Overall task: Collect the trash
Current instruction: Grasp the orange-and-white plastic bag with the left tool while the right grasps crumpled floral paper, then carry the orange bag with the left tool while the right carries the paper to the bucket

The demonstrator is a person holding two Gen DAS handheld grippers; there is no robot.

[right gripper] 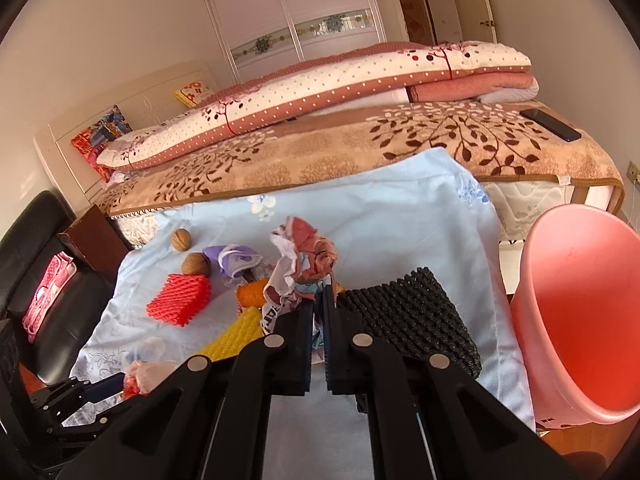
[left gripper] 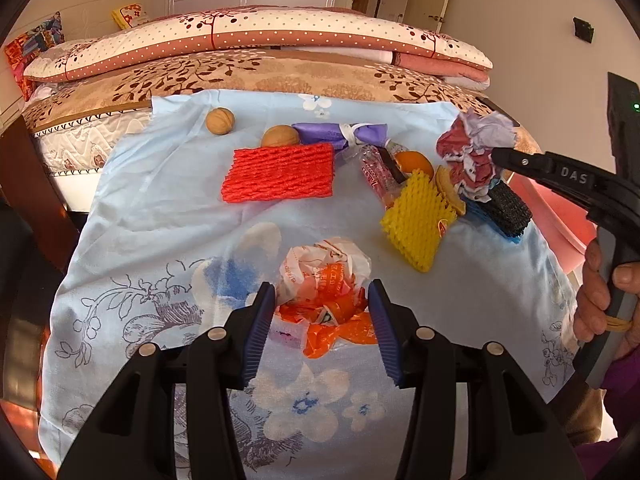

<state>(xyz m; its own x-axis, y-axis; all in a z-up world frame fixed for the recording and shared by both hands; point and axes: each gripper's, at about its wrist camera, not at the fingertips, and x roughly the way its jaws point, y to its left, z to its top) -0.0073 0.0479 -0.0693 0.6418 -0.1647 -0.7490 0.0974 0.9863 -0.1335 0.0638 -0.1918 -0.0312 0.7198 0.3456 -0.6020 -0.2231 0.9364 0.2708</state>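
Your right hand-held gripper [right gripper: 319,312] pinches the crumpled paper wad [right gripper: 298,264] at frame centre; keep it pressed together until over the pink bin [right gripper: 580,320] at right.

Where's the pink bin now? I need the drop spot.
The pink bin stands at the right edge of the right wrist view, beside the blue cloth, below the bed's corner.

Left gripper [left gripper: 322,300] gapes wide; right gripper [right gripper: 319,300] apparently clamped tight.
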